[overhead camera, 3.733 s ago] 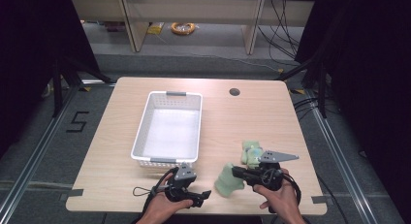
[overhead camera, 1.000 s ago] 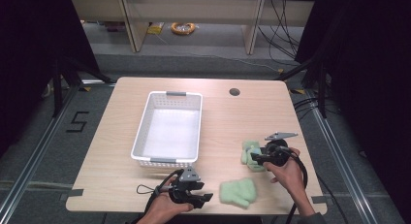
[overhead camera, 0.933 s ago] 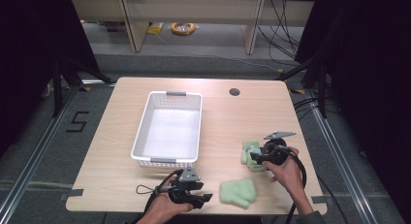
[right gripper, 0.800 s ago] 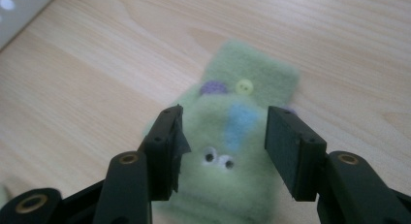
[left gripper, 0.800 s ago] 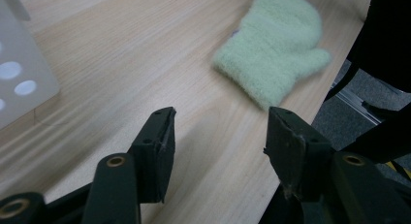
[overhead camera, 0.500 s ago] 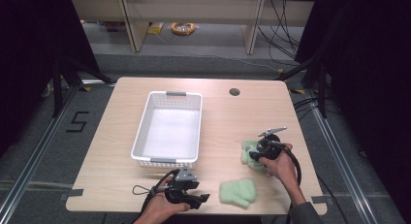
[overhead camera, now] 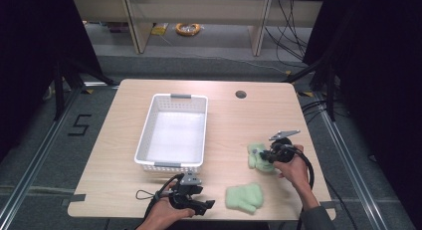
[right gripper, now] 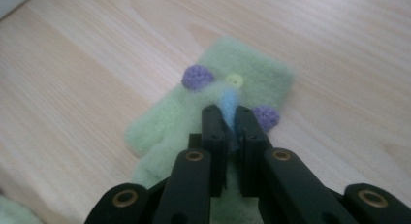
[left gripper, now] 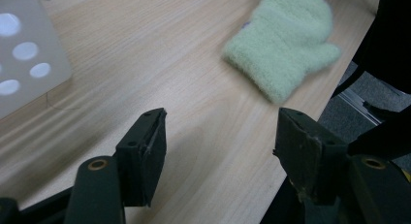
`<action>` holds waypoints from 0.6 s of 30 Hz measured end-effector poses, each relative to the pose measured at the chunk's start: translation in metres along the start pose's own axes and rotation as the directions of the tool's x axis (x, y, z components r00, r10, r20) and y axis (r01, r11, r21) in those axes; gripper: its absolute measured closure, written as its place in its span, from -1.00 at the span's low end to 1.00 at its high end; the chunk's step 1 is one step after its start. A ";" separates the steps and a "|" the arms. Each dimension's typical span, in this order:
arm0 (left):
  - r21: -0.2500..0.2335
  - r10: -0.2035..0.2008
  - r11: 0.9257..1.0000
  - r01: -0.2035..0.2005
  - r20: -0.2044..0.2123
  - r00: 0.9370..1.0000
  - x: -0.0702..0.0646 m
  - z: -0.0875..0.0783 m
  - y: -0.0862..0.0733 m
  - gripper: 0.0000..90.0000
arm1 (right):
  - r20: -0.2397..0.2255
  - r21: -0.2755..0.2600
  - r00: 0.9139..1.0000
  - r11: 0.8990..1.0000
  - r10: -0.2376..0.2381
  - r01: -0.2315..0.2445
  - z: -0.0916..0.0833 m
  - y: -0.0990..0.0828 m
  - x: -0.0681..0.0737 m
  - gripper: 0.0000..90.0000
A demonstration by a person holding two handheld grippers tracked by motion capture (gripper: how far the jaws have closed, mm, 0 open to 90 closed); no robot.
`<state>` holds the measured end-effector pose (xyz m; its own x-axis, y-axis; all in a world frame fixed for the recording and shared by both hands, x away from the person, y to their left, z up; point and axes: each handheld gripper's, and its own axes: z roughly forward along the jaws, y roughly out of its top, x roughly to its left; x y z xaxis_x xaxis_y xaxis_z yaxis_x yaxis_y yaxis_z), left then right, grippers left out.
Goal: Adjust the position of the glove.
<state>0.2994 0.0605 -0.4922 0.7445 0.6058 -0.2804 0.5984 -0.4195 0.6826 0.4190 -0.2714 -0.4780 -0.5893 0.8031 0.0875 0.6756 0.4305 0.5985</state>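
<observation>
On the left of the wooden surface point(overhead camera: 119, 155) stands a white basket point(overhead camera: 174, 133). The left gripper point(overhead camera: 199, 204) has just been opening; its fingers point(left gripper: 145, 151) are wide with nothing between them. A plain green mitten point(overhead camera: 244, 197) lies just beside it. The right gripper point(overhead camera: 266, 155) has just closed, pinching the decorated green mitten point(right gripper: 213, 98), which lies flat.

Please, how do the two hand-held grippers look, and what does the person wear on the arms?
Both the left gripper and the right gripper are black, each with two flat black jaws and brass-coloured rivets. Each carries a grey three-cornered plate on top and trails a black cable. A grey sleeve covers the right arm.
</observation>
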 end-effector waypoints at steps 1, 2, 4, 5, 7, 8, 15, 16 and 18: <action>0.004 0.000 1.000 0.000 -0.004 1.000 0.002 -0.002 0.000 -0.22 | -0.017 -0.033 0.999 0.999 -0.036 0.035 -0.008 0.002 0.002 0.90; -0.003 -0.006 1.000 0.006 -0.003 1.000 0.002 -0.002 0.000 -0.22 | -0.015 -0.059 0.998 0.997 -0.056 0.055 -0.010 0.002 0.005 0.90; 0.010 0.003 1.000 -0.003 -0.007 1.000 0.003 -0.004 0.000 -0.22 | -0.032 -0.048 0.996 0.996 -0.079 0.078 -0.018 0.003 0.007 0.90; 0.007 -0.007 1.000 0.007 -0.003 1.000 0.004 -0.004 0.000 -0.23 | -0.045 -0.080 0.996 0.995 -0.071 0.067 -0.022 0.004 0.012 0.90; 0.017 0.004 1.000 -0.004 -0.006 1.000 0.008 -0.005 0.000 -0.24 | -0.060 -0.079 0.992 0.991 -0.115 0.110 -0.037 0.006 0.019 0.90; 0.005 -0.019 1.000 0.019 -0.012 1.000 0.007 -0.005 0.000 -0.24 | -0.075 -0.129 0.989 0.985 -0.124 0.114 -0.040 0.005 0.024 0.90; -0.012 -0.031 0.999 0.030 -0.017 0.999 0.010 -0.007 0.003 -0.26 | -0.194 -0.130 0.945 0.962 -0.263 0.241 -0.076 -0.005 0.052 0.90; 0.002 -0.008 1.000 0.008 -0.029 1.000 0.012 -0.008 0.004 -0.26 | -0.212 -0.131 0.938 0.959 -0.276 0.253 -0.079 -0.007 0.056 0.90; 0.002 -0.009 1.000 0.010 -0.026 1.000 0.011 -0.009 0.006 -0.25 | -0.235 -0.129 0.924 0.952 -0.300 0.276 -0.080 -0.012 0.063 0.90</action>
<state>0.3092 0.0707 -0.4851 0.7308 0.6273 -0.2691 0.6060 -0.4148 0.6788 0.3385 -0.2595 -0.4157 -0.8519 0.5161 0.0886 0.4232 0.5789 0.6970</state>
